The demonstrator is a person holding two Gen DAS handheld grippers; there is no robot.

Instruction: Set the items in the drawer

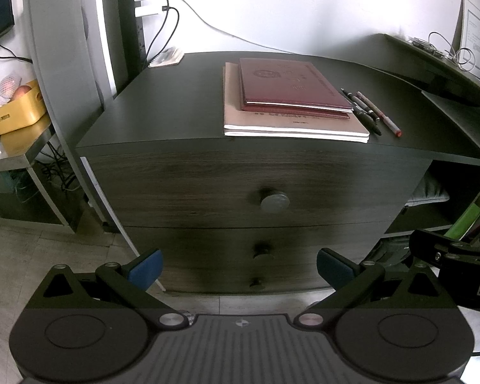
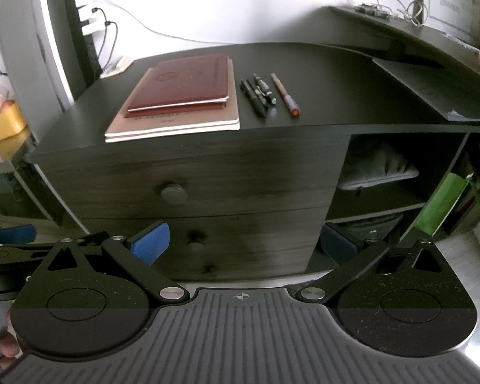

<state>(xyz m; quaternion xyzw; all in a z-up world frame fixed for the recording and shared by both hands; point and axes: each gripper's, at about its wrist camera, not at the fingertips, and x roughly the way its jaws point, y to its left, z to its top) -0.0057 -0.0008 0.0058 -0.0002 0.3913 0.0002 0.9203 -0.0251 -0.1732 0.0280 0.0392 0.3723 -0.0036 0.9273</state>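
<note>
A dark wooden drawer cabinet (image 1: 208,176) (image 2: 240,176) faces me, its drawers closed; the top drawer has a round knob (image 1: 274,201) (image 2: 174,194). On the cabinet top lies a stack of a maroon booklet (image 1: 291,83) (image 2: 185,83) over a tan notebook (image 1: 291,126) (image 2: 176,123). Several pens (image 1: 368,110) (image 2: 262,94) lie beside the stack on its right. My left gripper (image 1: 238,268) hangs open in front of the lower drawers, with nothing between its fingers. My right gripper (image 2: 243,244) is open too, low before the cabinet, to the right of the left one.
A yellow box (image 1: 16,112) of fruit sits on a steel shelf at the left. Cables (image 1: 166,28) hang from wall plugs behind the cabinet. Open shelves (image 2: 384,172) to the right hold a grey pouch and a green bottle (image 2: 441,201). A raised desk (image 1: 432,60) runs back right.
</note>
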